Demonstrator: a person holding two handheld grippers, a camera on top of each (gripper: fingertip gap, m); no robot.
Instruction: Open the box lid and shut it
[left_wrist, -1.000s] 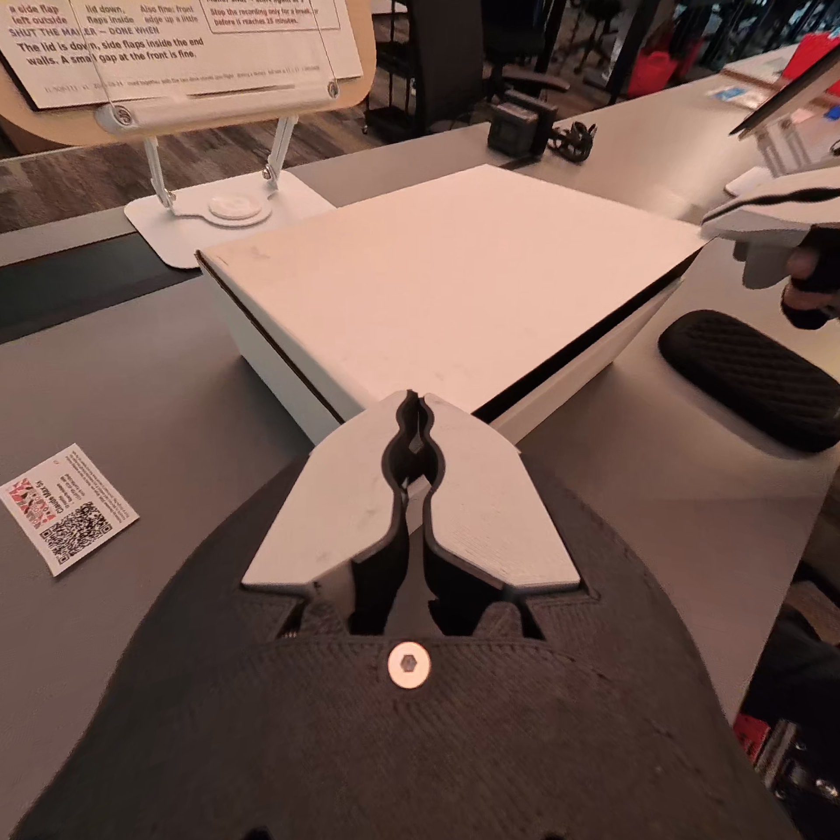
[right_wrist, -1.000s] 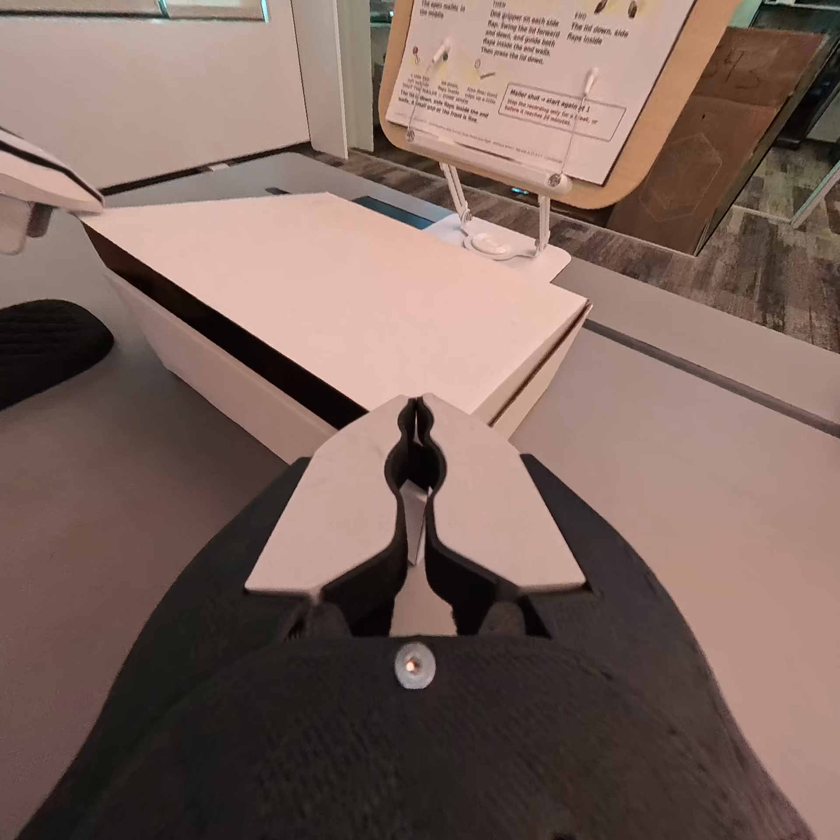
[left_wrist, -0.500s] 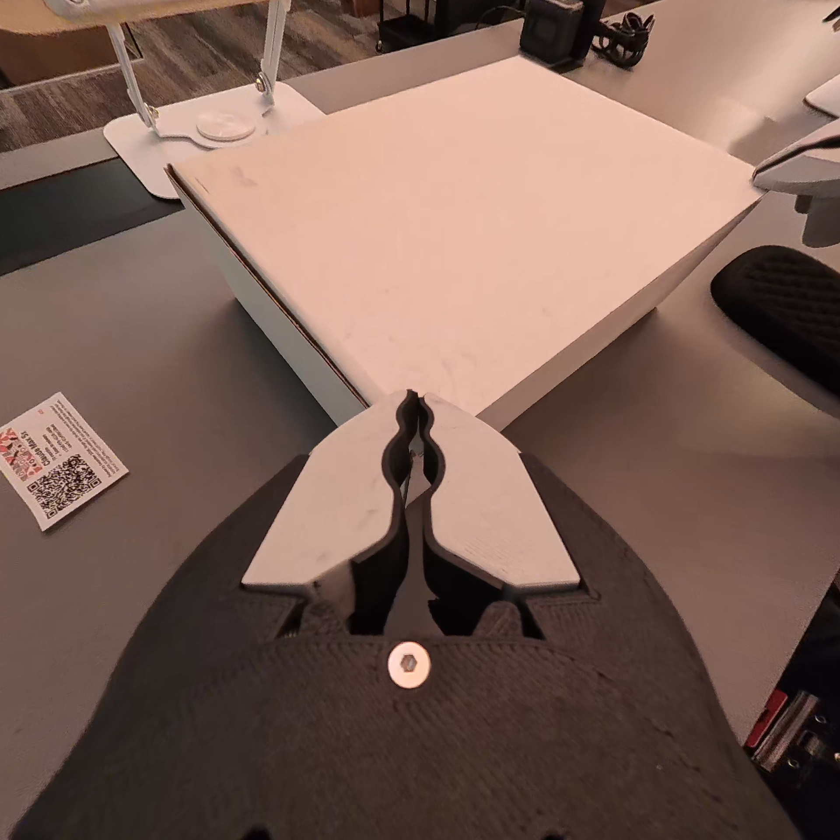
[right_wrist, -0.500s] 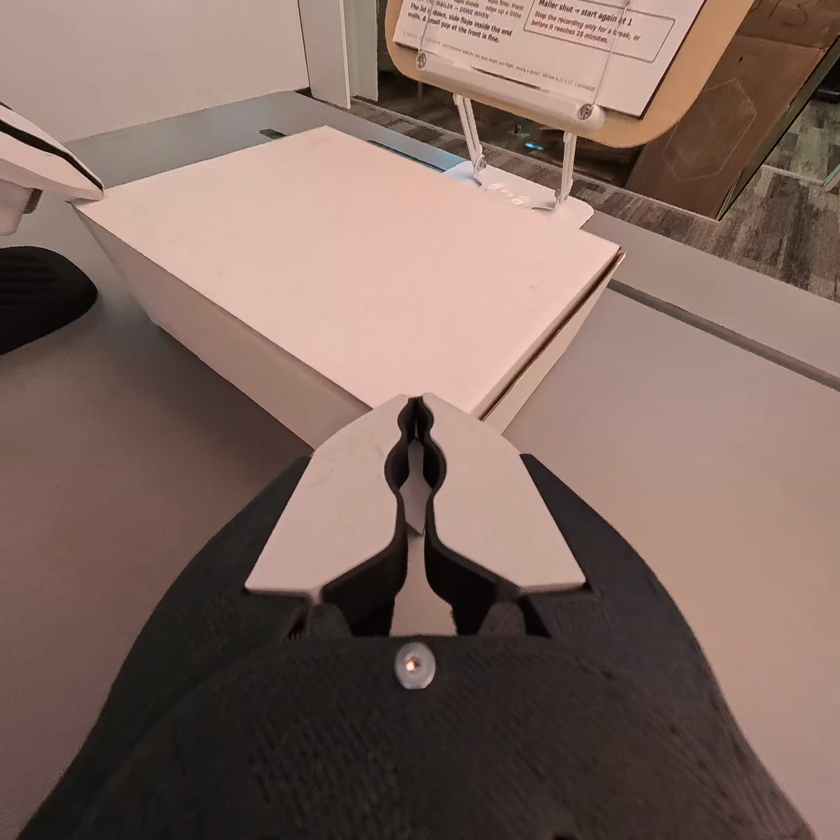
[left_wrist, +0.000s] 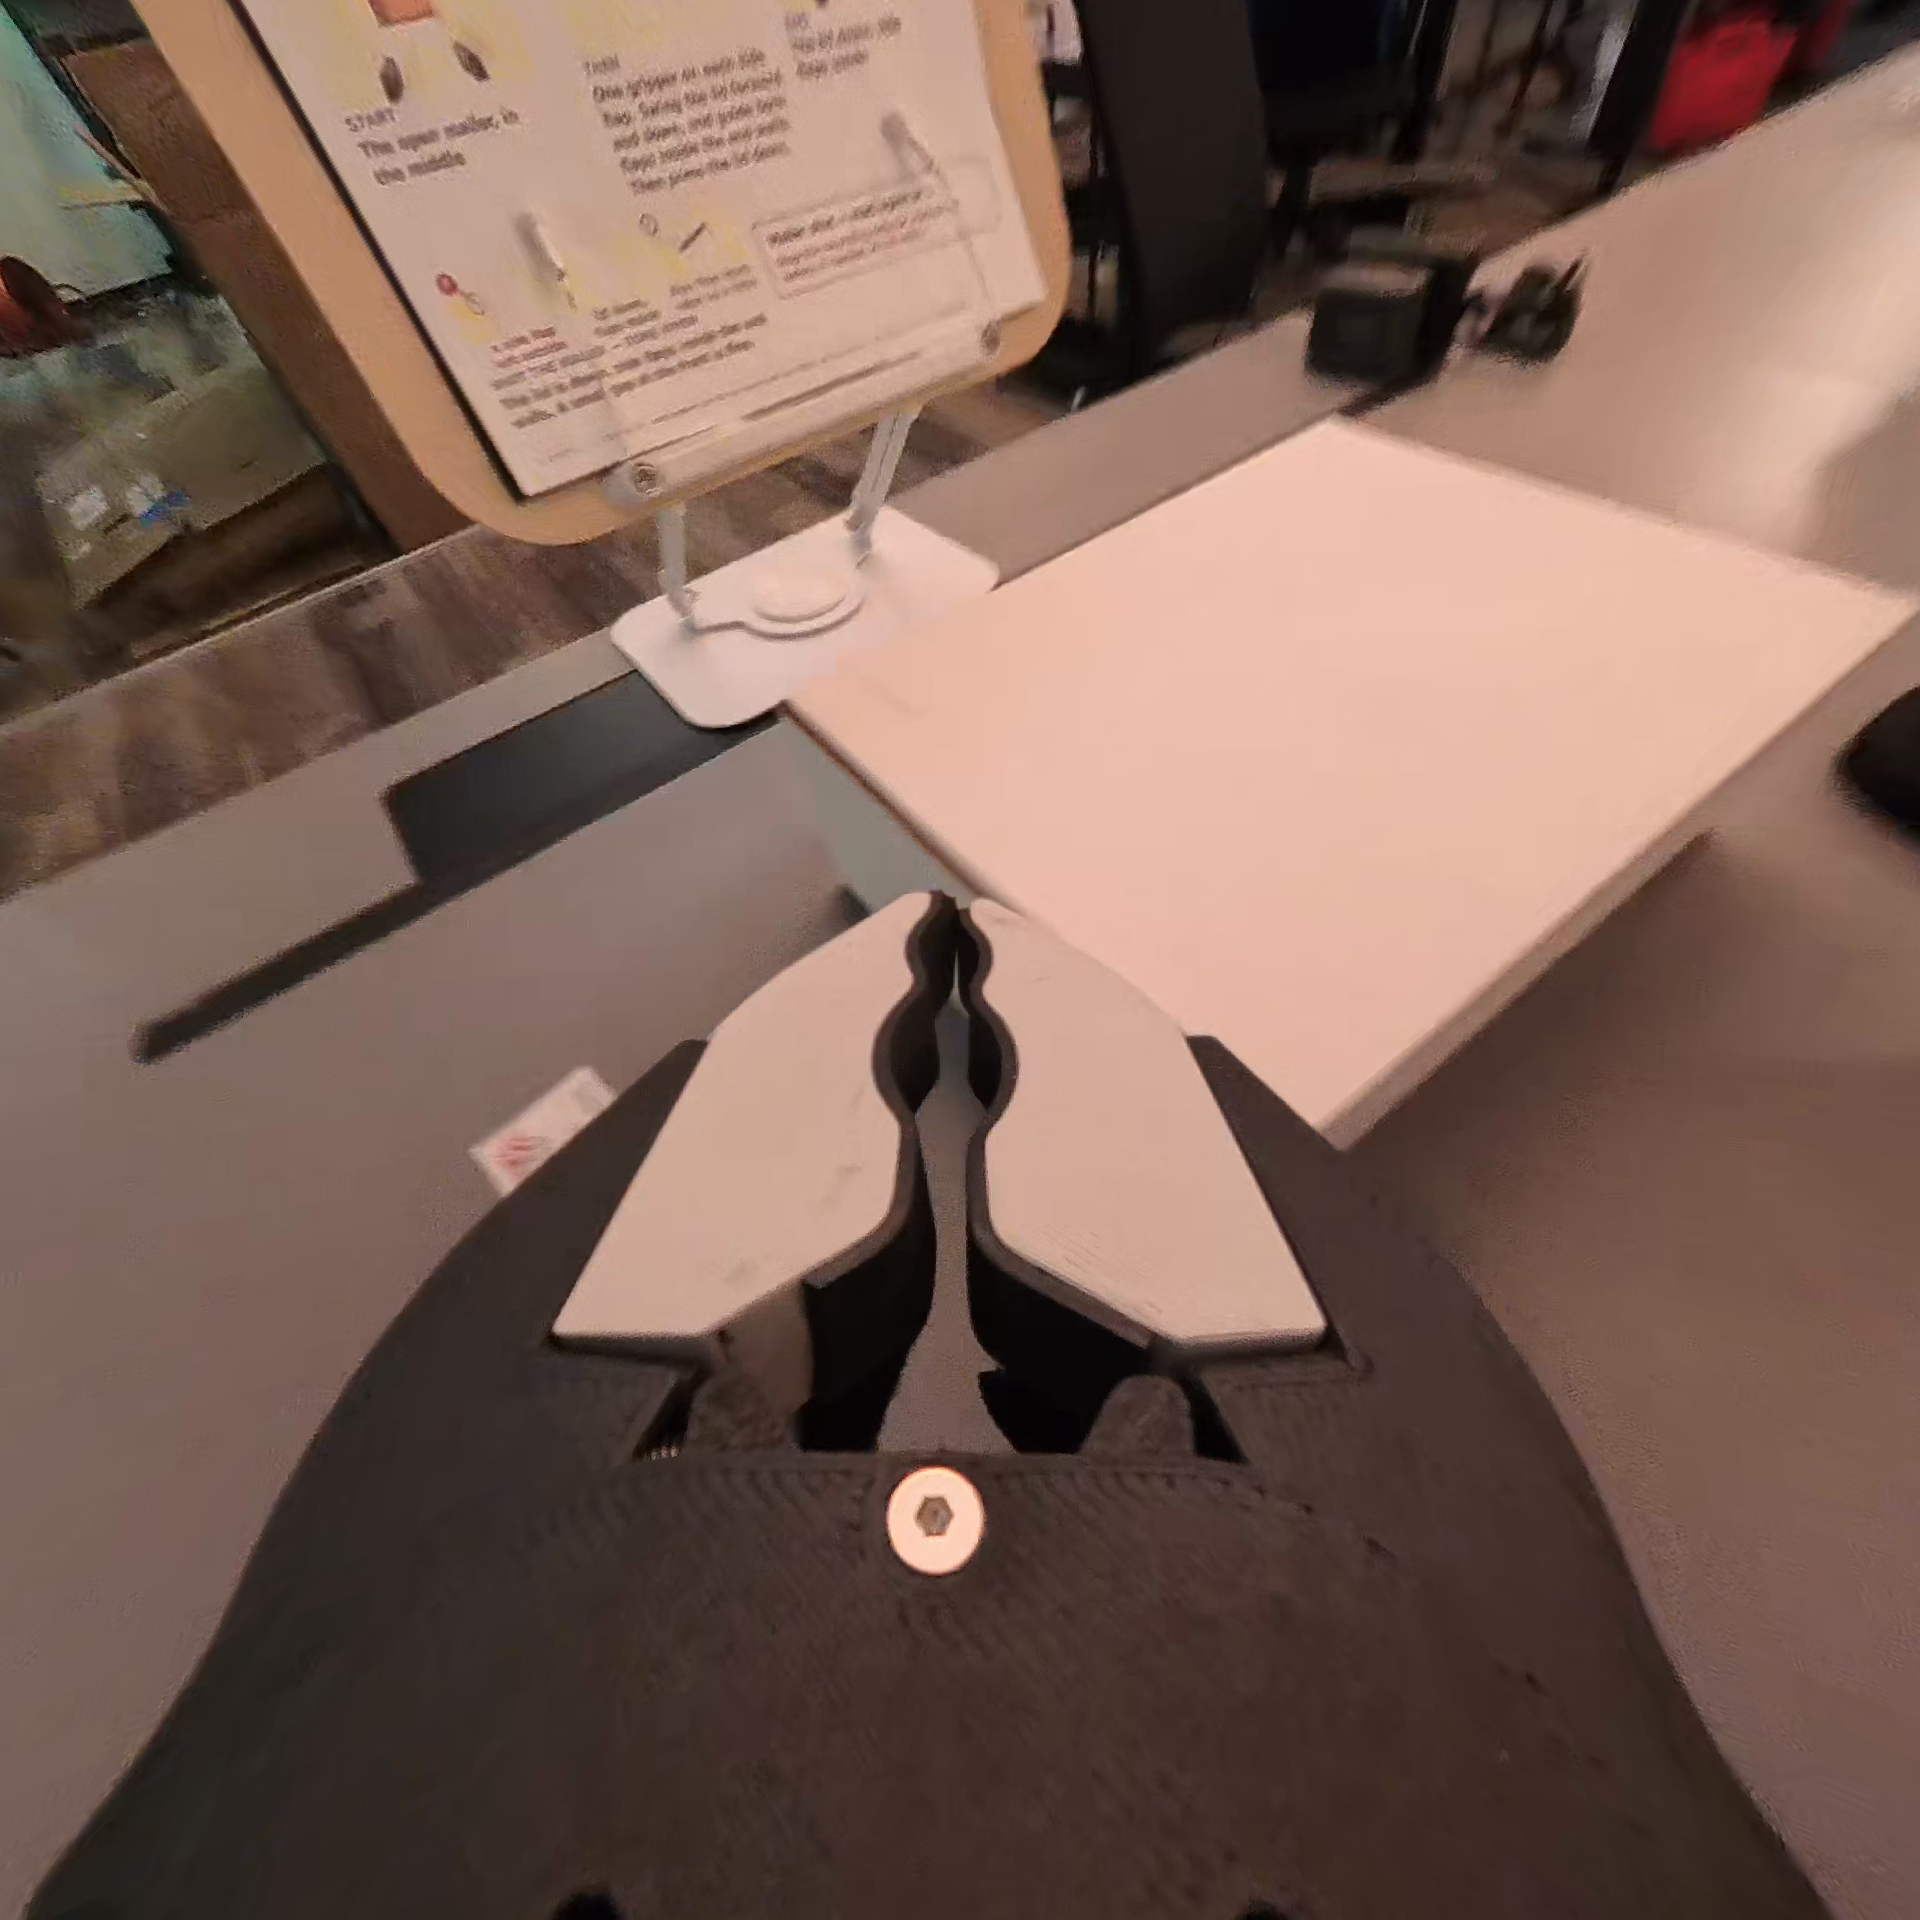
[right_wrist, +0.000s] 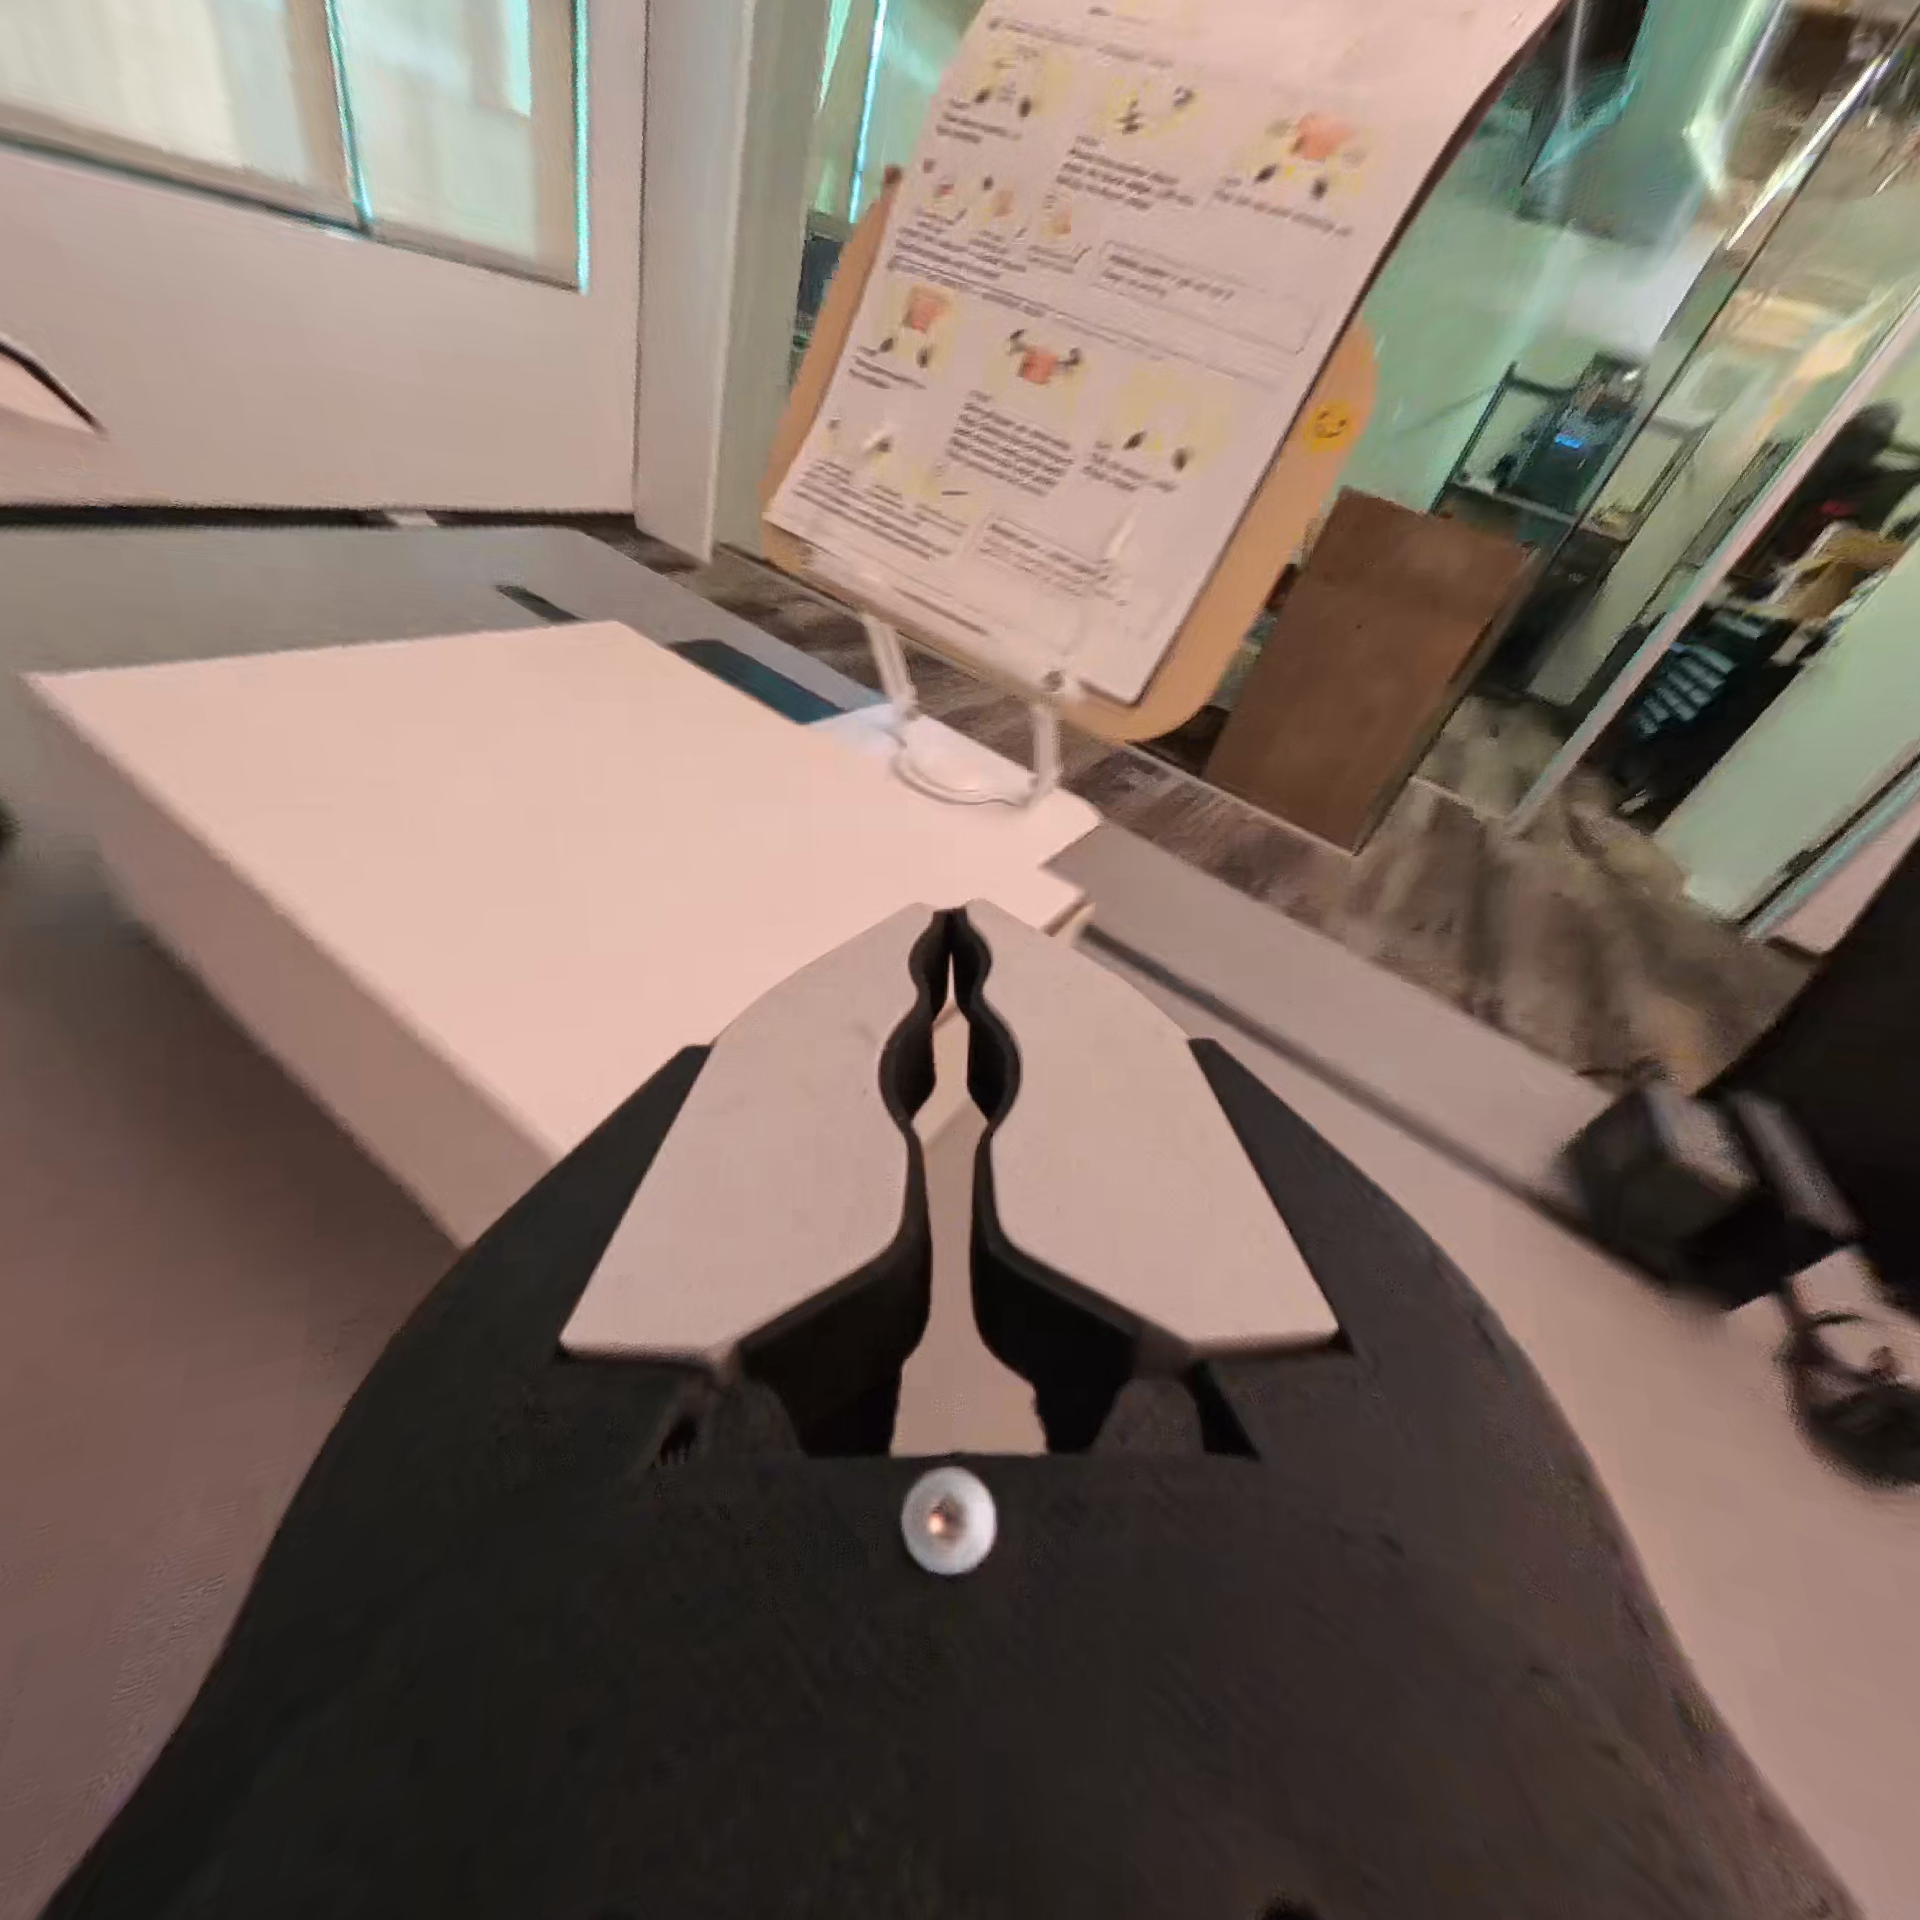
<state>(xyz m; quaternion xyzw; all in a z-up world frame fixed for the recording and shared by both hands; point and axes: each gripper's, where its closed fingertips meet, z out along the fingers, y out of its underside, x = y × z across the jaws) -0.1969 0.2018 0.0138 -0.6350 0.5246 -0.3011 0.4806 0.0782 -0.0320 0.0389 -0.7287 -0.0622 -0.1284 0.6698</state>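
Observation:
A flat white cardboard box (left_wrist: 1351, 727) lies on the grey table with its lid down flat. It also shows in the right wrist view (right_wrist: 499, 831). My left gripper (left_wrist: 954, 914) is shut and empty, its tips just off the box's near left corner. My right gripper (right_wrist: 951, 920) is shut and empty, its tips over the box's near right corner. Both hold nothing. Both views are blurred by motion.
An instruction sheet on a wooden board with a white stand (left_wrist: 665, 239) rises behind the box; it also shows in the right wrist view (right_wrist: 1081, 395). A small printed card (left_wrist: 540, 1132) lies on the table at left. A black block with cable (right_wrist: 1662, 1195) sits at right.
The lid's front gap has closed and the lid now lies flat. Both grippers have tilted up and drawn outward to the box's near corners, staying shut.

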